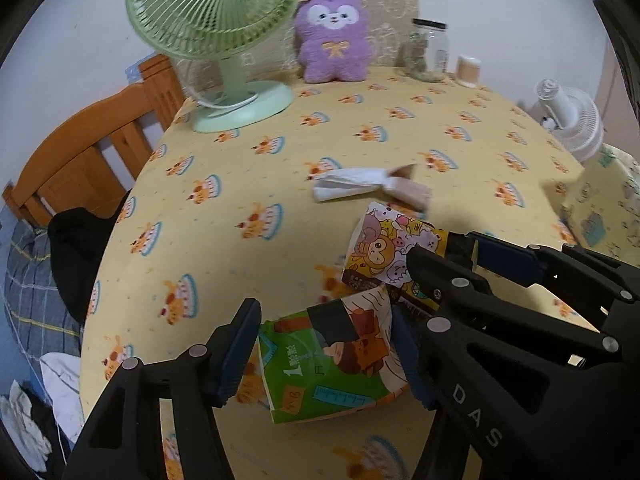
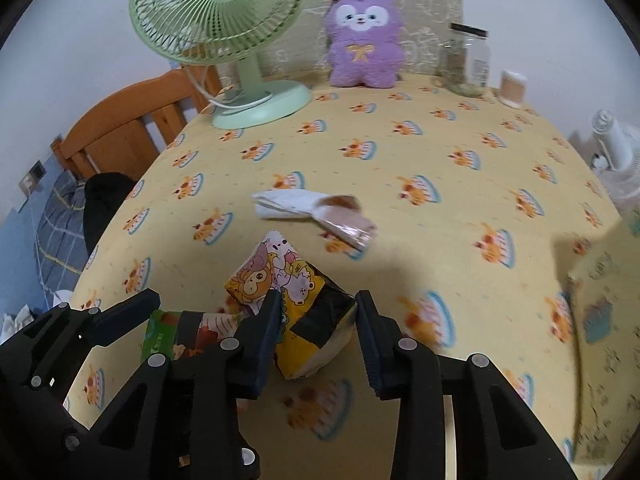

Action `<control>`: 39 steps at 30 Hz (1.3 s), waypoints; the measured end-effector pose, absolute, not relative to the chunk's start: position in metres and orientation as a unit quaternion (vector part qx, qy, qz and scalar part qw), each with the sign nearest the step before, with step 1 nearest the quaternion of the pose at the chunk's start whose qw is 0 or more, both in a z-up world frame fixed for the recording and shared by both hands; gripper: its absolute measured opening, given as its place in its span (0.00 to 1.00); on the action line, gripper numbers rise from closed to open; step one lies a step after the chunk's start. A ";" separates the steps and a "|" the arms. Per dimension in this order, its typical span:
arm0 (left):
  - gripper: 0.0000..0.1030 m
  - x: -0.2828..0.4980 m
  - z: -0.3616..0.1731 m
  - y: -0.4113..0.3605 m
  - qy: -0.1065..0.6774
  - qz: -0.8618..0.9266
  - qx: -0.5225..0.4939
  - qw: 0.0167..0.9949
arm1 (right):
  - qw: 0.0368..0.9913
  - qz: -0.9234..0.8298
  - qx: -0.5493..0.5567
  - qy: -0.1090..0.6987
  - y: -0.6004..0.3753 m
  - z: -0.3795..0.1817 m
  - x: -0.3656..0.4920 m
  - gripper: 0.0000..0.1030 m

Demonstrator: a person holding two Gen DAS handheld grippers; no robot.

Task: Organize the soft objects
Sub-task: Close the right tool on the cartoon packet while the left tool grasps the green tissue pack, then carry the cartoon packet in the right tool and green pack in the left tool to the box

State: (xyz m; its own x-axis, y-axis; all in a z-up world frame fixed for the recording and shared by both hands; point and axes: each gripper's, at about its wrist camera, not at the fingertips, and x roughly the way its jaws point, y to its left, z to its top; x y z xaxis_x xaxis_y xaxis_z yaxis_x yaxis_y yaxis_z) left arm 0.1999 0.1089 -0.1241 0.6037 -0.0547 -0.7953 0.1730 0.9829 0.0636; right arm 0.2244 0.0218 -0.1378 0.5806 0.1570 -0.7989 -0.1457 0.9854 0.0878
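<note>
Crinkly plastic, squishy inside: the green cartoon-print tissue pack (image 1: 332, 364) sits in the left tool (image 1: 324, 356), the yellow cartoon-print tissue pack (image 2: 298, 312) in the right tool (image 2: 318, 336), both just above the table (image 2: 400, 160). Light, slippery stuff, so pinch mid-body.

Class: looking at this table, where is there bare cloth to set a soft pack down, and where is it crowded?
Free: the wide cloth between the green fan, the purple plush and the white wrapper; also right of that wrapper. Crowded: the near edge, with both tissue packs and both tongs.
</note>
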 end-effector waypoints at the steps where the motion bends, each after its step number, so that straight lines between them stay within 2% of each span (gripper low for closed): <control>1: 0.65 0.198 -0.123 0.106 0.439 -0.067 0.067 0.893 | 0.891 0.078 0.008 0.447 0.017 -0.135 0.220 0.38; 39: 0.64 0.122 -0.024 -0.006 0.335 -0.088 0.076 0.935 | 0.941 0.027 0.015 0.337 -0.095 -0.024 0.133 0.38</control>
State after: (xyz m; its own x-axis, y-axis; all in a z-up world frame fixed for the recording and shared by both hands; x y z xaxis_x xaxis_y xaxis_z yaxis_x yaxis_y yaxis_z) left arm 0.1217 -0.0061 -0.0238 0.7606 -0.1139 -0.6392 0.2150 0.9731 0.0824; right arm 0.1330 -0.0952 -0.0235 0.7708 0.0606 -0.6342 -0.0404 0.9981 0.0463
